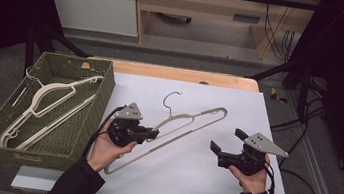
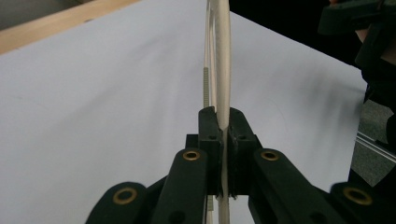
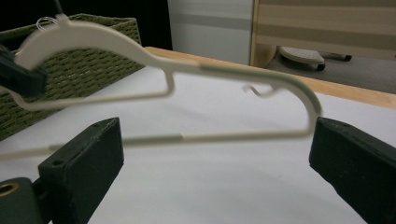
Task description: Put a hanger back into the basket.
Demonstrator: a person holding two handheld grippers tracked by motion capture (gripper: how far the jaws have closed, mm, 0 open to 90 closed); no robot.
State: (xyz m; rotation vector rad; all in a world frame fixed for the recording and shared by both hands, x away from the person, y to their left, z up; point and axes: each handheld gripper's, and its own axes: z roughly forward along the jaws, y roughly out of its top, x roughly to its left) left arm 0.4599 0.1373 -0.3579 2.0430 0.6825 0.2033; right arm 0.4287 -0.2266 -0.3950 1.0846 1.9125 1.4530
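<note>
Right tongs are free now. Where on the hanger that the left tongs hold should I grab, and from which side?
Take the hanger by its straight bottom bar, toward the far end, coming in from the right tongs' own side. That bar is thin and straight, faces the open jaws, and lies clear of the left tongs, which are clamped on the near shoulder. Avoid the wire hook.

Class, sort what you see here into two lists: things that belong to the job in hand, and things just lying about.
In the job:
hanger, clamped by the left gripper
right gripper, open
basket holding hangers

Lying about:
floor cables
wooden desk
</note>
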